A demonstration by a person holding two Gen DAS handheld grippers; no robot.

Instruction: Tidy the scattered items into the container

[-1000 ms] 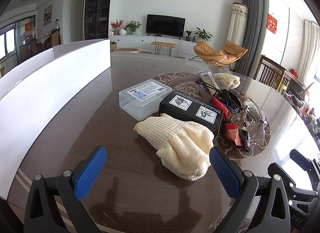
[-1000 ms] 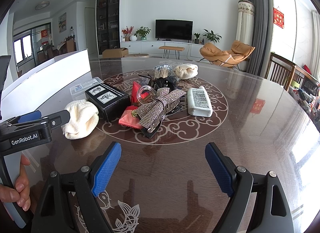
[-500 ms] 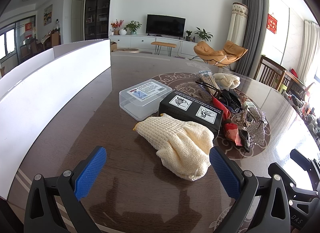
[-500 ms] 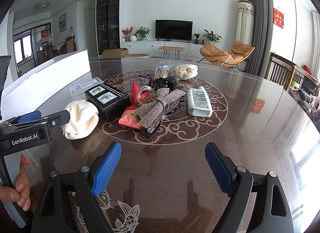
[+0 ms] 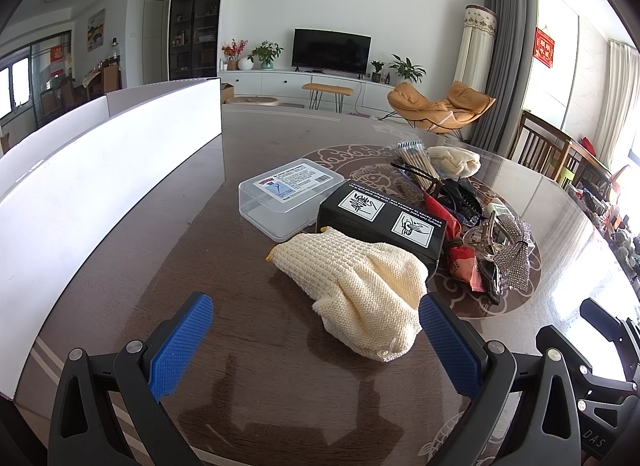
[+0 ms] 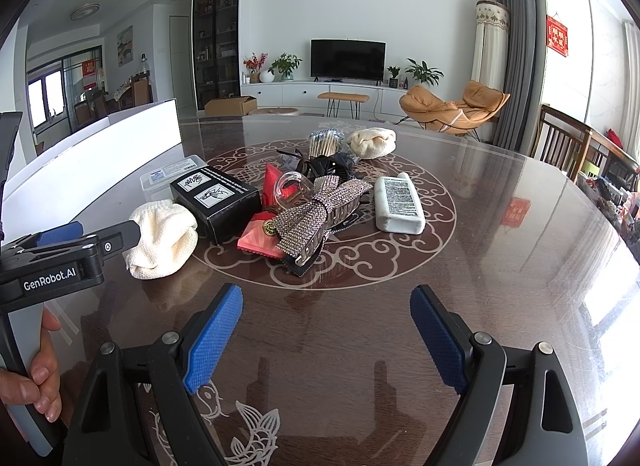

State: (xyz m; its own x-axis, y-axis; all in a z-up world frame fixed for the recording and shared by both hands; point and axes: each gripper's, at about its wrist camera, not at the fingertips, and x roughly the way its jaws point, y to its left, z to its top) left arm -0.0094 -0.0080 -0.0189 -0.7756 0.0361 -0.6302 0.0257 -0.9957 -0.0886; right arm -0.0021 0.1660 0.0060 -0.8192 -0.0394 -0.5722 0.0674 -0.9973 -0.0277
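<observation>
A pile of items lies on the round brown table: a cream knitted glove (image 5: 360, 286) (image 6: 160, 238), a black box (image 5: 384, 221) (image 6: 216, 197), a clear plastic case (image 5: 288, 195), a rhinestone bow clip (image 6: 316, 213), a red packet (image 6: 260, 238), a grey-white bottle (image 6: 398, 203), a second cream glove (image 6: 372, 141) and a bundle of sticks (image 5: 416, 161). The white container (image 5: 92, 185) stands at the left. My left gripper (image 5: 316, 346) is open, just before the near glove. My right gripper (image 6: 326, 338) is open and empty, short of the pile.
The white container's wall (image 6: 100, 161) runs along the table's left side. The left gripper's body and the hand holding it (image 6: 44, 346) show at the left of the right wrist view. Wooden chairs (image 6: 568, 145) stand past the table's far right edge.
</observation>
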